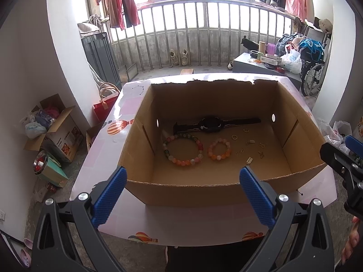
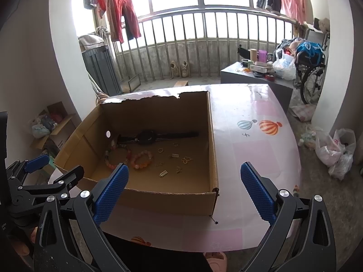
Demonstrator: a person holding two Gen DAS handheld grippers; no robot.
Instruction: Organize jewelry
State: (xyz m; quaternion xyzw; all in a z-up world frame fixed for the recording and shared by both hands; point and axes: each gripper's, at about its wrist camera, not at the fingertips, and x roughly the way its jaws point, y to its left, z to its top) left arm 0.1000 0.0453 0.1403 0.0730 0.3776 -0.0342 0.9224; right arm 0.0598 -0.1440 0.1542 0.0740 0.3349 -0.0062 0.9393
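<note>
Left claw (image 1: 182,188): spread wide apart and empty, hovering at the near wall of the box, above the surface.
Right claw (image 2: 185,184): also spread wide and empty, held off the near right corner of the box; nothing is gripped by either one.
Box (image 1: 226,190): an open cardboard box on the surface (image 2: 261,136), its far rim torn; all the jewelry lies on its floor.
Where the jewelry lies: a black watch (image 1: 212,124) stretched along the far wall; a large bead bracelet (image 1: 182,148) left of centre; a small bead bracelet (image 1: 219,149) just beside it; rings (image 1: 234,137), small gold charms (image 1: 249,160) and clasps scattered to the right.
Risk, small pieces: the charms and rings are thin and lie flat, so the broad blue pads may slide over them or flick one away instead of pinching it.
Risk, bracelets: the two bead loops sit close together, and the large one reaches up next to the watch strap; a careless pinch could drag a neighbour along.
Risk, box walls: reaching down, a wide-open claw may knock the near wall and shift the light box, scattering the loose pieces.
Risk, crowding: the two tools sit near each other at the same side, so they could collide if both go in at once.
</note>
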